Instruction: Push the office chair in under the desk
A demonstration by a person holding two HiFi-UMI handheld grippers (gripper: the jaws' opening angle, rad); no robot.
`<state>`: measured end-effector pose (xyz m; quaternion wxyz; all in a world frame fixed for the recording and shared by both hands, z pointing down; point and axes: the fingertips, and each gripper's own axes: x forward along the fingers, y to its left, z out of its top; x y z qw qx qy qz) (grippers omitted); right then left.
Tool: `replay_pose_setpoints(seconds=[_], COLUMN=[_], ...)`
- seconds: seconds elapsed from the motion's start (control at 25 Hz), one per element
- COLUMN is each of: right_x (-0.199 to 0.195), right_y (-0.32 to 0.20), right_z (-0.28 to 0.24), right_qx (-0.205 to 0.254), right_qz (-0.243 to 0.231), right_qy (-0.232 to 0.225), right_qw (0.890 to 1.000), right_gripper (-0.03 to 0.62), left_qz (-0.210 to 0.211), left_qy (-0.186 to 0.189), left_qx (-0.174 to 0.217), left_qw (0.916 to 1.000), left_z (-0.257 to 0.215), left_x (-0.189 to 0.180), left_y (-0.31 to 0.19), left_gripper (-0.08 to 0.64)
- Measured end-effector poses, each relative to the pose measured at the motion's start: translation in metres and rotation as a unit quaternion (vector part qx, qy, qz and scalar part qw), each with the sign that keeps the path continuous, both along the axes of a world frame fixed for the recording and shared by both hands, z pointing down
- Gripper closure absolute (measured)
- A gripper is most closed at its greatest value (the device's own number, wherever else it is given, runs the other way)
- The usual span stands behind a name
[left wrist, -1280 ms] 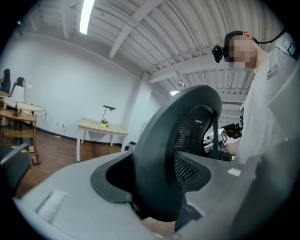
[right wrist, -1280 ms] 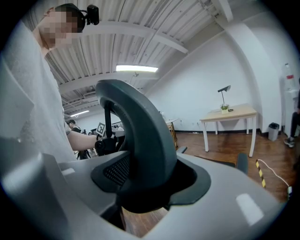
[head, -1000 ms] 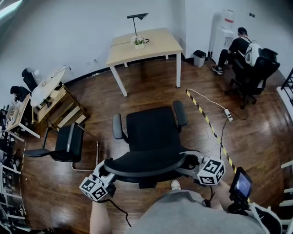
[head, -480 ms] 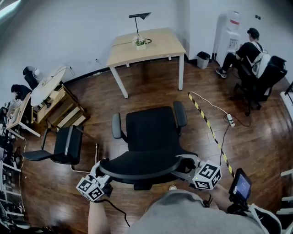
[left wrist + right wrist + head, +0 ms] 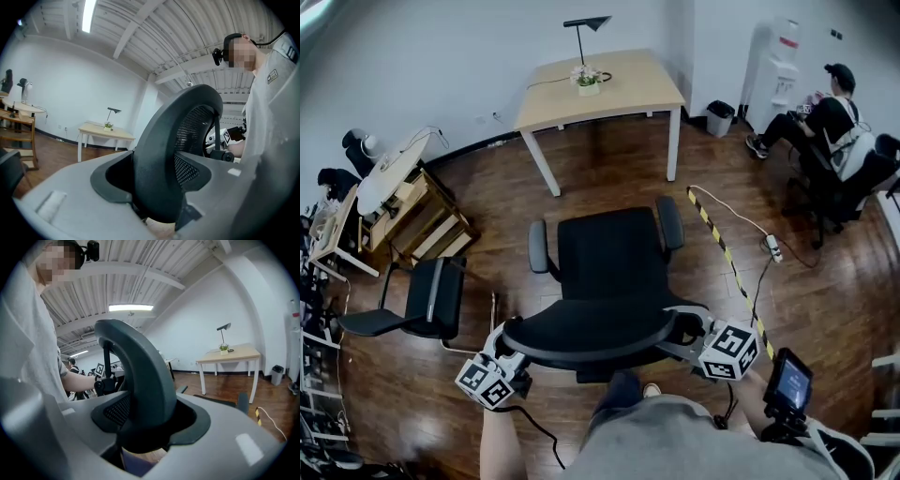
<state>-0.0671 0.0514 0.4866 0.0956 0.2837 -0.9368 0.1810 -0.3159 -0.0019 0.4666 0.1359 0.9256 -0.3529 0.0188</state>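
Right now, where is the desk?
In the head view the desk stands top centre by the far wall, straight ahead of the office chair, with wood floor between them.

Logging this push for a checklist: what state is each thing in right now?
office chair: upright, seat toward the desk, short of it, not tucked under.
left gripper: closed on the backrest's left edge.
right gripper: closed on the backrest's right edge.
desk: standing near the far wall.
desk lamp: upright on the desk.
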Motion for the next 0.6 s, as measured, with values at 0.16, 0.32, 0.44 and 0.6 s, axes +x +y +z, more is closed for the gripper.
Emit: replay_pose_setpoints(seconds=[0.16,0.32,0.44,0.6], right_x=[0.006,0.016,0.018,0.019], right_y=[-0.030,-0.057,-0.079,-0.107], right_z=[-0.003,0.001,0.001,0.001], right_qx=[0.002,-0.006,-0.009,-0.012], right_qz=[-0.002,0.000,0.000,0.006], right_qy=[0.009,0.012,0.014,0.016], right_qw=[1.000,1.000,1.000,1.000], right_gripper=[0.339,0.339,0.341,0.341], left_qz=[-0.003,-0.003,-0.001,0.004], left_qy=[0.003,0.000,0.003,0.002], left_qx=[0.003,-0.001,-0.001,0.000], left_qw=[1.0000,1.0000,1.0000,1.0000], left_z=[-0.003,0.001,-0.001,-0.001], left_x=[0.005,0.015,0.017,0.018], left_y=[-0.027,-0.051,-0.073,-0.103], left_gripper=[0.308,0.308,0.308,0.310])
